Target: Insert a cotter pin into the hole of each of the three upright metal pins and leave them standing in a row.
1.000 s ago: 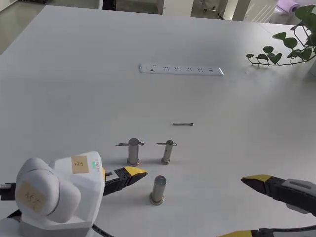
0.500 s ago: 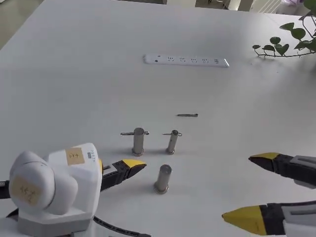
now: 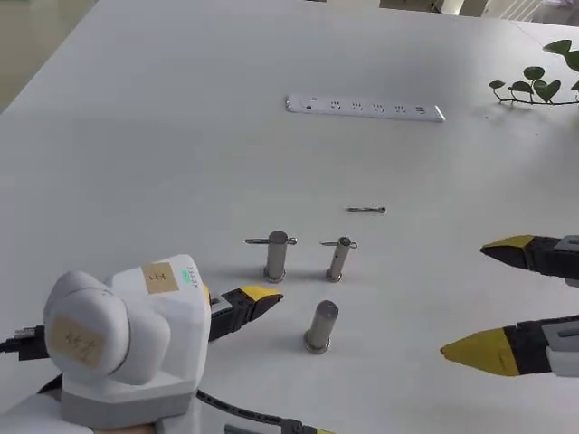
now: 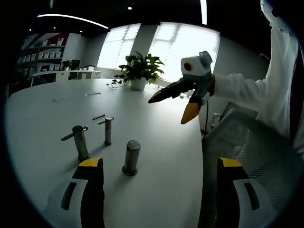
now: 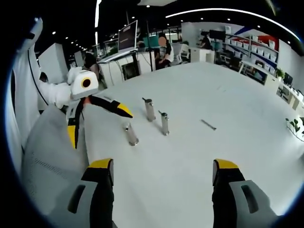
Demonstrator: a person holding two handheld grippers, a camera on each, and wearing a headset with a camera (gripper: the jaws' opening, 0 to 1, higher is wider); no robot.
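Note:
Three upright metal pins stand near the table's front. The back-left pin (image 3: 276,256) (image 4: 80,141) (image 5: 150,109) and the back-right pin (image 3: 338,259) (image 4: 109,130) (image 5: 164,123) each carry a cotter pin through the top. Nearer me, the front pin (image 3: 319,327) (image 4: 131,156) (image 5: 131,134) has none. A loose cotter pin (image 3: 365,210) (image 4: 99,117) (image 5: 208,124) lies flat behind them. My left gripper (image 3: 276,362) (image 4: 159,164) is open just left of the front pin. Over on the right, my right gripper (image 3: 493,298) (image 5: 164,165) is open wide and holds nothing.
A white power strip (image 3: 365,108) lies farther back on the white table (image 3: 163,154). Plant leaves (image 3: 534,86) trail in at the far right edge. A person's white sleeve (image 4: 251,90) holds the right gripper.
The head camera has shifted. My right gripper has lifted and moved away from me, beside the pins, with both open jaws now showing. The left gripper and the pins have stayed put.

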